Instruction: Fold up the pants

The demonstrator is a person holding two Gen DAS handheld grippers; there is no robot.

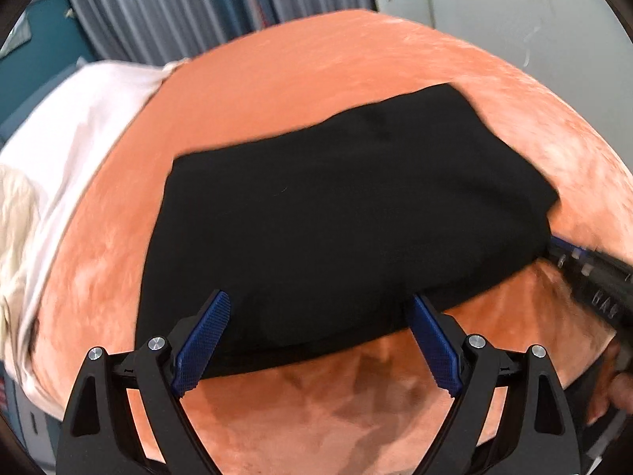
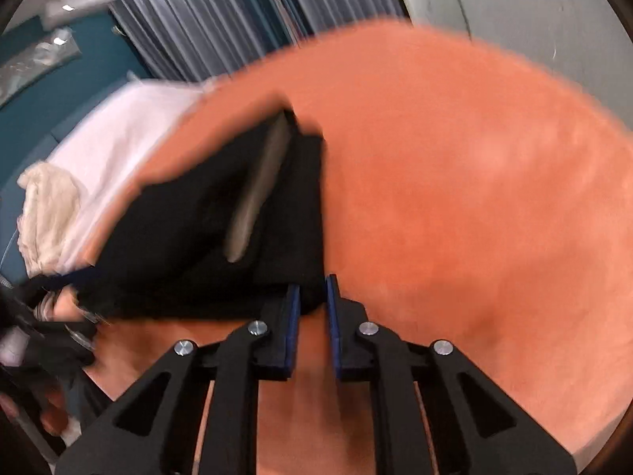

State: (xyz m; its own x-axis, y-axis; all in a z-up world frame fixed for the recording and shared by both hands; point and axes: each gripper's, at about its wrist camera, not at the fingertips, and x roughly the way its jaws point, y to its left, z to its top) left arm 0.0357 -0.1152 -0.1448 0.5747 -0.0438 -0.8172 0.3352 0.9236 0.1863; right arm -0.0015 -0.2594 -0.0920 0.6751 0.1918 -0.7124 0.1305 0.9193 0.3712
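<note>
The black pants (image 1: 348,206) lie folded into a thick rectangle on the orange blanket (image 1: 316,59). My left gripper (image 1: 320,316) is open, its blue pads either side of the pants' near edge, holding nothing. My right gripper (image 2: 312,297) has its jaws close together around the near right corner of the pants (image 2: 221,237); the view is blurred, and a narrow gap shows between the pads. The right gripper also shows at the pants' right edge in the left wrist view (image 1: 585,273). The left gripper appears at the left edge of the right wrist view (image 2: 47,316).
A white sheet (image 1: 87,126) covers the left part of the bed, with a cream cloth (image 2: 51,217) bunched on it. Grey curtains (image 2: 221,16) and a pale wall (image 1: 494,8) stand behind the bed.
</note>
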